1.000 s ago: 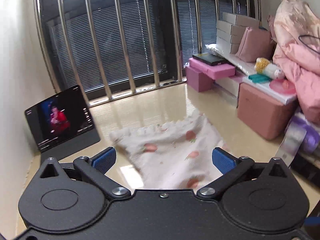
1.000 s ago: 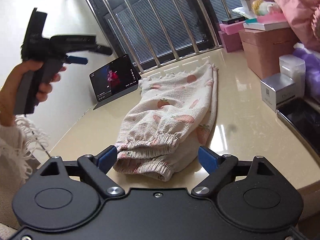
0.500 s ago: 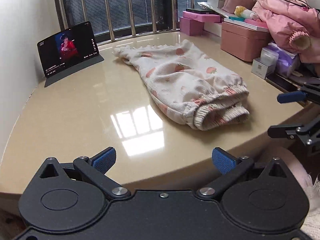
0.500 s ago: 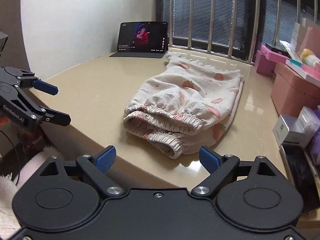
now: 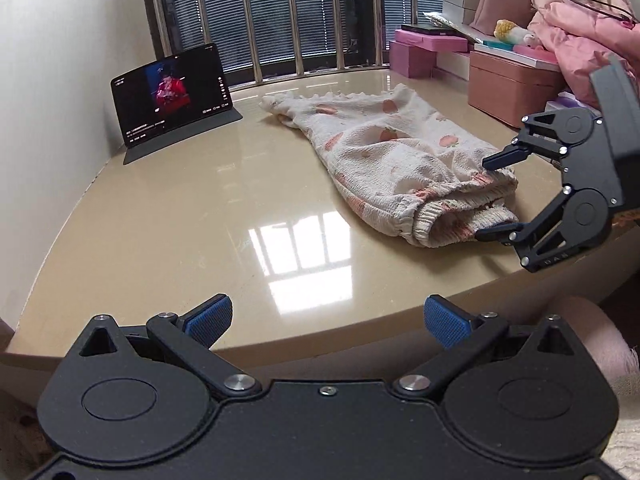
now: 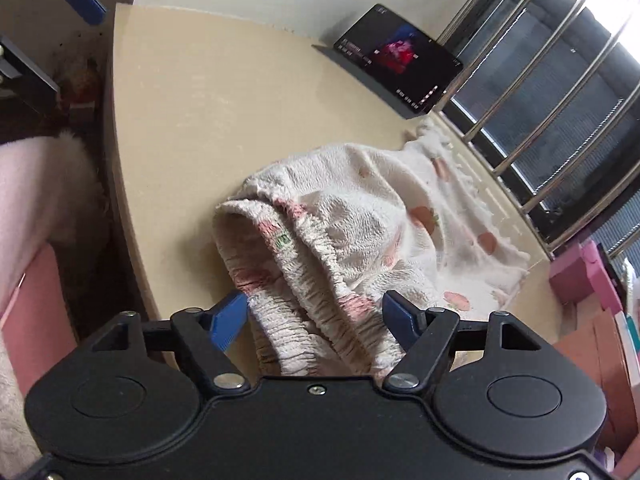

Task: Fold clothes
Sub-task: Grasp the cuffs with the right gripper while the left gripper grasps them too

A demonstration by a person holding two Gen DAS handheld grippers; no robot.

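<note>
White pants with a strawberry print (image 5: 400,152) lie folded lengthwise on the beige table (image 5: 200,220), elastic waistband toward the near right edge. My left gripper (image 5: 328,322) is open and empty, hovering over the table's near edge. My right gripper (image 6: 316,316) is open with its jaws either side of the waistband (image 6: 304,280); it also shows in the left wrist view (image 5: 496,196), open around the waistband end. The pants (image 6: 380,220) stretch away toward the window.
A tablet (image 5: 172,92) playing video stands at the far left against the wall. Pink boxes (image 5: 424,52) and a pile of pink bedding (image 5: 580,28) crowd the right side. Window bars (image 5: 300,20) run behind the table.
My right gripper has moved forward onto the waistband and rolled sideways. My left gripper has stayed back near the table's edge.
</note>
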